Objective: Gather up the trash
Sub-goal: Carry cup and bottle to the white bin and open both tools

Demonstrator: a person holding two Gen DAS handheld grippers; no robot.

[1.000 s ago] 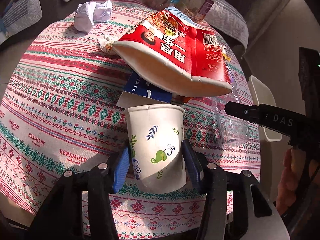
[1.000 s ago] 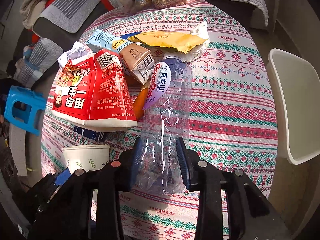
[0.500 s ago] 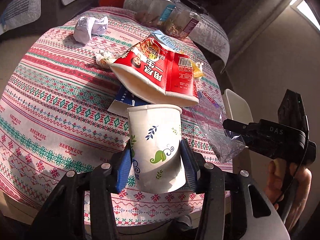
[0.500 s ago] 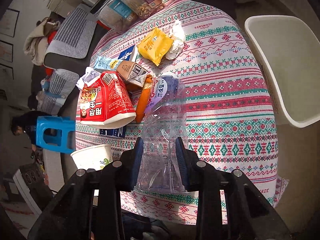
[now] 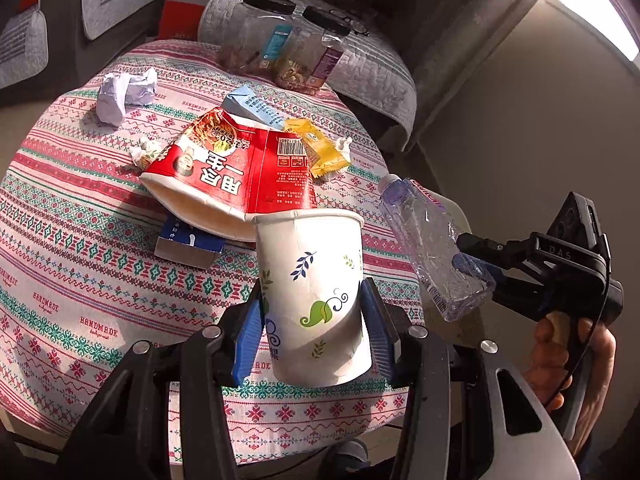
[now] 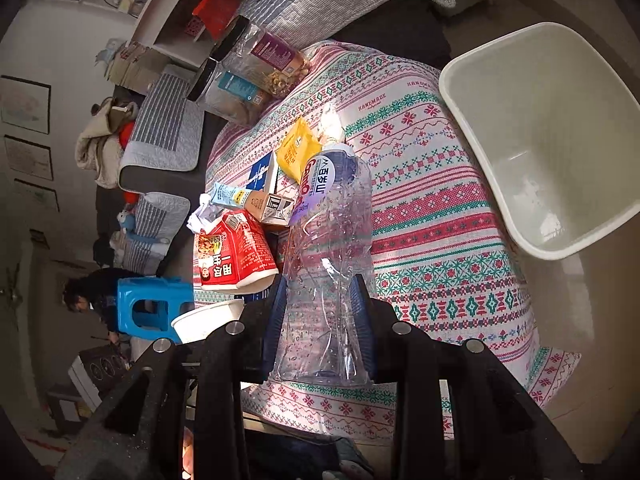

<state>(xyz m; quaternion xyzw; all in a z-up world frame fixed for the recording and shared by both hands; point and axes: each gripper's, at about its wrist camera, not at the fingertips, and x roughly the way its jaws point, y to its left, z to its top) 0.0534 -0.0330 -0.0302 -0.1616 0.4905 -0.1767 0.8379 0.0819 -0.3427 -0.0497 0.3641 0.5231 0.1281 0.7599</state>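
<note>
The paper cup (image 5: 316,300) is clamped between the blue pads of the left hand-held gripper (image 5: 314,324), upright with its mouth toward the far side. Compared with a second ago it sits higher over the bench (image 5: 80,248) and clear of the cloth; the red noodle carton (image 5: 236,176) that it nearly touched then now lies well behind it.

The crushed clear bottle (image 6: 328,264) is pinched at its base by the right hand-held gripper (image 6: 322,328), the jaws closed on it and the plastic buckled between them. It has left the bench too: in the left view it hangs in the air off the bench's right edge, neck tilted up toward the litter. In the right view the white bin (image 6: 552,152) beside the bench has grown far larger and closer than a second ago, and its inside looks bare.

Judgement: both pieces are lifted and in transit, the bottle nearest to disposal. Release over the bin appears to be the step in hand.

Outstanding on the bench: the carton, the crumpled paper (image 5: 124,96), a yellow wrapper (image 5: 324,152), a small drink box (image 6: 256,200) and a blue card (image 5: 188,240). The two jars (image 5: 288,56) at the far edge hold food and are probably not trash.
</note>
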